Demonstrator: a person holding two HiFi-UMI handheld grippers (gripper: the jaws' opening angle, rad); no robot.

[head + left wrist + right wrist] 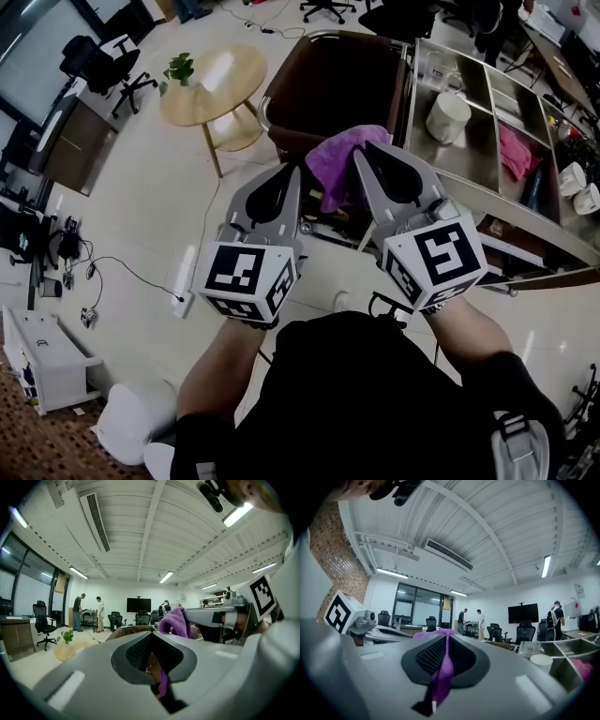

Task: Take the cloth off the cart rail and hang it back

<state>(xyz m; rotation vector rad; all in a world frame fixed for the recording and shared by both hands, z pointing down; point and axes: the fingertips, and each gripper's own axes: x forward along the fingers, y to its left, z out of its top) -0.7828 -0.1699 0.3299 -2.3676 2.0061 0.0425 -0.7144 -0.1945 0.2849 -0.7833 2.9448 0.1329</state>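
Since the left gripper [155, 663] and right gripper [444, 660] each have fingers pinched shut on the purple fabric cloth [339, 159], bunched between and just past both sets of fingertips, clear of the grey metal cart rail [506, 208], removal looks done, rehanging remains.

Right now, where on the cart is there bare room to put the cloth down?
Bare steel lies in the cart's compartment between the white cup and the near rail. The next compartment is crowded with a pink cloth and a dark bottle; white mugs fill the right end.
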